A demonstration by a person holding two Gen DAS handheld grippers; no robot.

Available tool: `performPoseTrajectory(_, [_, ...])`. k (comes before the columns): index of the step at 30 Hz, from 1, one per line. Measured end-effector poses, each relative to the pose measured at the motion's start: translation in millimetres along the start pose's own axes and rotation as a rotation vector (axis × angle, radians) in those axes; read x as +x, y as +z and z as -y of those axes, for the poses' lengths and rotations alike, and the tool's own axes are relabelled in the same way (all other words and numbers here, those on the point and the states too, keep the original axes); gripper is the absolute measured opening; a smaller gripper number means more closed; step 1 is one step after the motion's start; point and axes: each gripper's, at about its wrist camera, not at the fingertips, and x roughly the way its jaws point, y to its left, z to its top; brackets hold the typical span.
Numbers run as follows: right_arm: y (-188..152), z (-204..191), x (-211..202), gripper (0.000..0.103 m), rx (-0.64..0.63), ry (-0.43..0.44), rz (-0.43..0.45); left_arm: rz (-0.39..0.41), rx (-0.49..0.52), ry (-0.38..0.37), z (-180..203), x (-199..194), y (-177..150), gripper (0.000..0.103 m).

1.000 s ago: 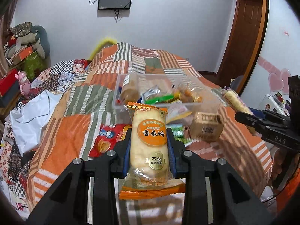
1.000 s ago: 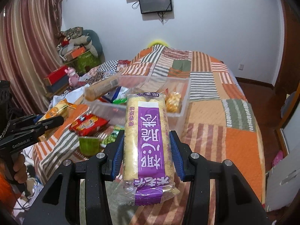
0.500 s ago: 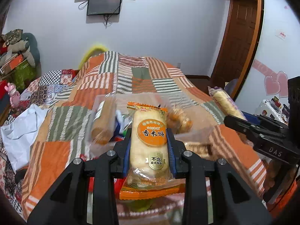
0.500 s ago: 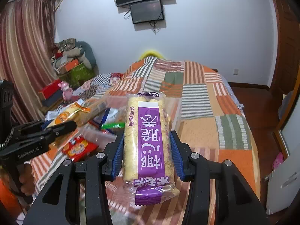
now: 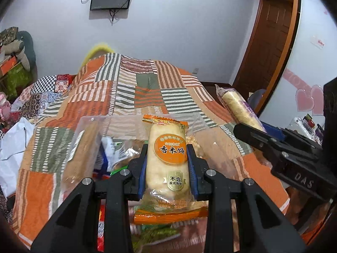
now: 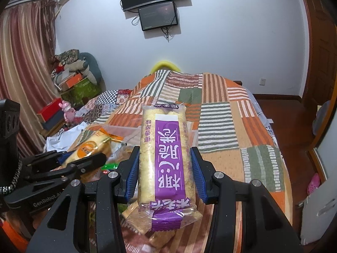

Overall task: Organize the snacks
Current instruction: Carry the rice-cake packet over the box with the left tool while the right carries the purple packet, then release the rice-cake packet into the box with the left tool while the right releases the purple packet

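My left gripper [image 5: 167, 160] is shut on an orange-labelled rice cracker pack [image 5: 168, 162], held upright just above a clear plastic box [image 5: 90, 122] of snacks on the bed. My right gripper [image 6: 165, 164] is shut on a purple-labelled rice cracker pack [image 6: 166, 158], held above the bed near the same box [image 6: 126, 129]. In the left wrist view the right gripper [image 5: 248, 130] and its purple pack [image 5: 238, 107] show at the right. In the right wrist view the left gripper [image 6: 84, 160] and its orange pack [image 6: 90, 147] show at the left.
The box holds a brown roll pack [image 5: 82, 147] and several small packets [image 5: 113, 151]. Loose snacks [image 5: 101, 232] lie on the patchwork quilt [image 5: 134, 88] below the grippers. A white bag [image 5: 12, 147] lies at the left bed edge. Clutter [image 6: 69, 78] stands along the left wall.
Both grippers have moved forward and closer over the clear box, each still holding its pack. The box now sits right under the left gripper's fingertips.
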Motion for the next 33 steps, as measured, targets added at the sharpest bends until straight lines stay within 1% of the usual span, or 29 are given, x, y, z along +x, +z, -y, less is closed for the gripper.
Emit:
performPoseTrajectory(7, [6.8, 3.9, 10.5, 0.043, -0.001, -0.009, -0.009, -0.020, -0.001, 0.021, 5.2, 25.7, 12.6, 0.032])
performPoseTrajectory(12, [8.0, 6.4, 23.7, 0.043, 0.002, -0.007, -0.034, -0.063, -0.011, 0.037, 2.2, 48.9, 17.8, 0.032])
performPoseTrajectory(16, [8.1, 9.2, 36.1, 0.043, 0.009, -0.008, -0.066, -0.106, -0.025, 0.033, -1.4, 64.6, 19.3, 0.032])
performPoseTrajectory(20, [10.0, 9.7, 47.0, 0.043, 0.015, -0.004, -0.099, -0.143, -0.034, 0.047, -7.7, 79.4, 20.2, 0.032])
performPoseTrajectory(24, [8.4, 9.4, 57.0, 0.043, 0.016, -0.002, -0.130, -0.171, -0.052, 0.048, -12.1, 87.7, 20.0, 0.032])
performPoseTrajectory(27, [9.0, 13.1, 62.1, 0.043, 0.032, 0.005, -0.145, -0.186, -0.083, 0.018, -17.4, 90.3, 20.1, 0.032])
performPoseTrajectory(30, [7.9, 15.3, 67.2, 0.043, 0.049, 0.022, -0.165, -0.187, -0.080, 0.033, -17.6, 90.8, 20.1, 0.032])
performPoseTrajectory(33, [6.4, 12.7, 69.1, 0.043, 0.035, 0.012, -0.178, -0.183, -0.087, 0.044, -19.2, 90.9, 20.7, 0.032])
